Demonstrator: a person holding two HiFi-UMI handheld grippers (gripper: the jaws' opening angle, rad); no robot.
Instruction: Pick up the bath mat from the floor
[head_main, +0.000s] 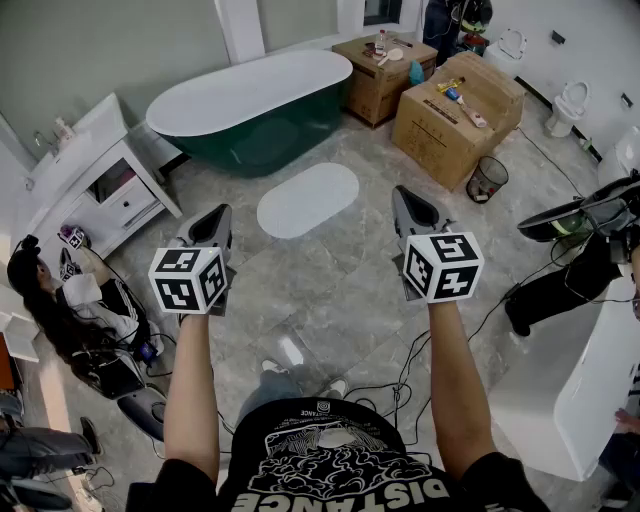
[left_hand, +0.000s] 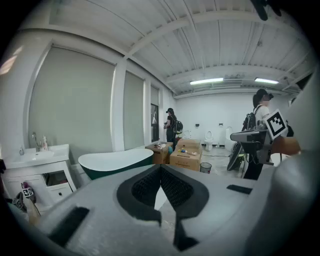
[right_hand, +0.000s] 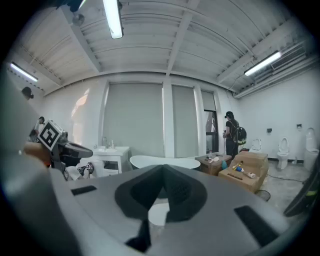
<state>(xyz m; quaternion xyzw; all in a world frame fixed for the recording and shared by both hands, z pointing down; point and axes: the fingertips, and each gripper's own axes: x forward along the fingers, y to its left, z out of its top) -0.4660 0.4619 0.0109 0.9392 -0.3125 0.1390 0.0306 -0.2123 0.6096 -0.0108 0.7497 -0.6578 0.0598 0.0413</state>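
Two units listed, both empty. Left hand-held gripper (head_main: 218, 225), lower left: jaws closed on nothing. Bath mat (head_main: 307, 199): white oval, flat on floor (head_main: 330, 290) at frame centre, well ahead of both. Right hand-held gripper (head_main: 408, 208): jaws closed, nothing held. Risk: shut jaws would skid over the flat mat unless opened first. Arms extended forward, tips pitched slightly down.

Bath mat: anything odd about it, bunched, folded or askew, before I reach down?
Nothing stands out. The bath mat lies flat on the floor in front of the bathtub, its edges smooth and nothing on it.
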